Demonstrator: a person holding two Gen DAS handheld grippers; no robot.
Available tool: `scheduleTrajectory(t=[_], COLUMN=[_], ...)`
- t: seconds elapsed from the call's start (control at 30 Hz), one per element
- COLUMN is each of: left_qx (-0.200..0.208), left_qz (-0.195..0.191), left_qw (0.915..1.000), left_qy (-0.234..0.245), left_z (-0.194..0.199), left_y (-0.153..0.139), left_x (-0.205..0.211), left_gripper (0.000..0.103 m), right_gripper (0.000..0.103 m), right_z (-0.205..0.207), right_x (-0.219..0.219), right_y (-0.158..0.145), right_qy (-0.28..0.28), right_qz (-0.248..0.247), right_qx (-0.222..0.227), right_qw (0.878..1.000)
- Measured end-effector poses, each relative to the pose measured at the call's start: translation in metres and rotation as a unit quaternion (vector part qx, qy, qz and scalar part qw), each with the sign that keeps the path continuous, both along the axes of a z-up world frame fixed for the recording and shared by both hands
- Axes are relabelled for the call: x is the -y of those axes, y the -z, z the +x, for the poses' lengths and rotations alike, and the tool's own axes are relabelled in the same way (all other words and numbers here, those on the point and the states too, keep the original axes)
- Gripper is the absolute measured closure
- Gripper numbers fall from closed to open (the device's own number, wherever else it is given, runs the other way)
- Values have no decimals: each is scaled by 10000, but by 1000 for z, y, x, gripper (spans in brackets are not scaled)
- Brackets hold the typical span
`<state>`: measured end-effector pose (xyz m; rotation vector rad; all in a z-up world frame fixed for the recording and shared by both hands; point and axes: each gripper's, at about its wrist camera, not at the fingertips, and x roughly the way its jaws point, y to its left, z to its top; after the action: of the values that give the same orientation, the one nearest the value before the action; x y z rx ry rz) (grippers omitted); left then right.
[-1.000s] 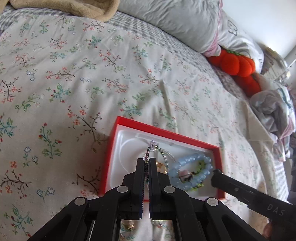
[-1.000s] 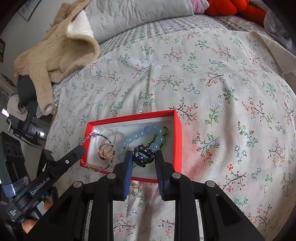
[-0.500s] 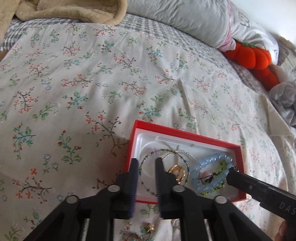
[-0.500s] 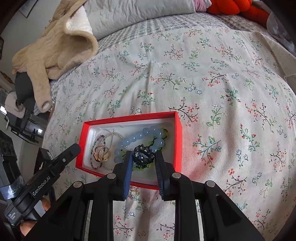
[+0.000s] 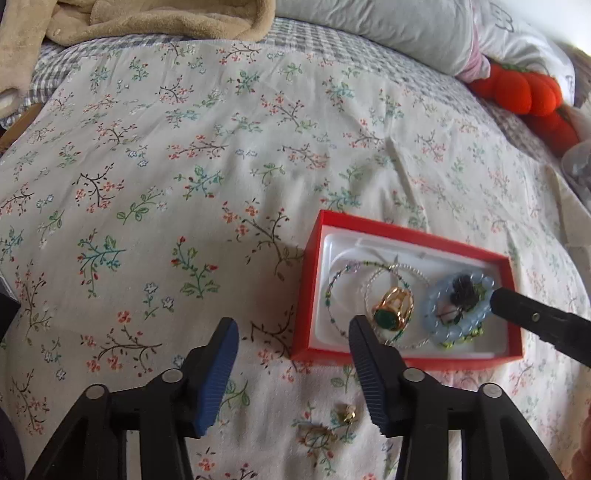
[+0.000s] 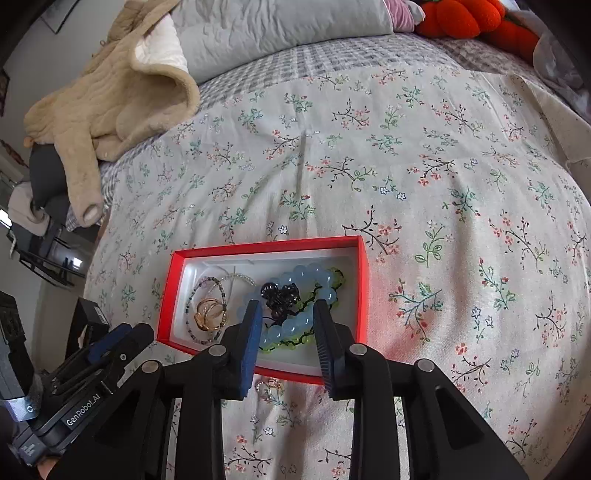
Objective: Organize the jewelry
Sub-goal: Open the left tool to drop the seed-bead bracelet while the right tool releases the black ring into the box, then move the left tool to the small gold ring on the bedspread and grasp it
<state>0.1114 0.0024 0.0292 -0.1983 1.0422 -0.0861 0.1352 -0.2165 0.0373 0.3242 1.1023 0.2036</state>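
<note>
A red jewelry box (image 5: 306, 291) (image 6: 364, 280) with a white lining lies on the floral bedspread. Inside are a thin beaded bracelet (image 5: 332, 295) (image 6: 192, 302), a gold ring with a green stone (image 5: 393, 310) (image 6: 208, 314), a pale blue bead bracelet (image 5: 432, 314) (image 6: 306, 275) and a black beaded piece (image 5: 463, 290) (image 6: 280, 295) lying on it. My left gripper (image 5: 291, 328) is open and empty, just left of the box's near corner. My right gripper (image 6: 284, 310) is open over the blue bracelet, with the black piece lying free between the fingertips.
Small gold earrings (image 5: 347, 413) (image 6: 267, 387) lie on the bedspread in front of the box. A beige fleece (image 6: 118, 92), grey pillows (image 5: 369, 29) and an orange plush (image 5: 524, 92) lie at the head of the bed. The bed's left edge drops off near the fleece.
My left gripper let go of the thin beaded bracelet into the box, drew back and opened wide. My right gripper opened and released the black piece onto the blue bracelet.
</note>
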Motion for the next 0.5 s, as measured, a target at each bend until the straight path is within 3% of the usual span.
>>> scheduleTrajectory(t=[0.37,0.43,0.5], left_qx=[-164,-207,-244], left_qz=[379,441,479], left_qw=[9991,9988,9985], left_qy=[105,111,128], left_z=[-21,-24,-27], left_y=[1,2,3], left_x=[2,3,4], left_gripper=[30,30,28], right_gripper=[62,59,49], right_z=[-34,-39,-45], right_x=[-3,-4,-4], right_y=[-12,-13,-14], right_qy=[-207,-276,-307], right_qz=[-258,-309,-385], right_qx=[-37,-44,-49], right_qw=[9994,9991,9988])
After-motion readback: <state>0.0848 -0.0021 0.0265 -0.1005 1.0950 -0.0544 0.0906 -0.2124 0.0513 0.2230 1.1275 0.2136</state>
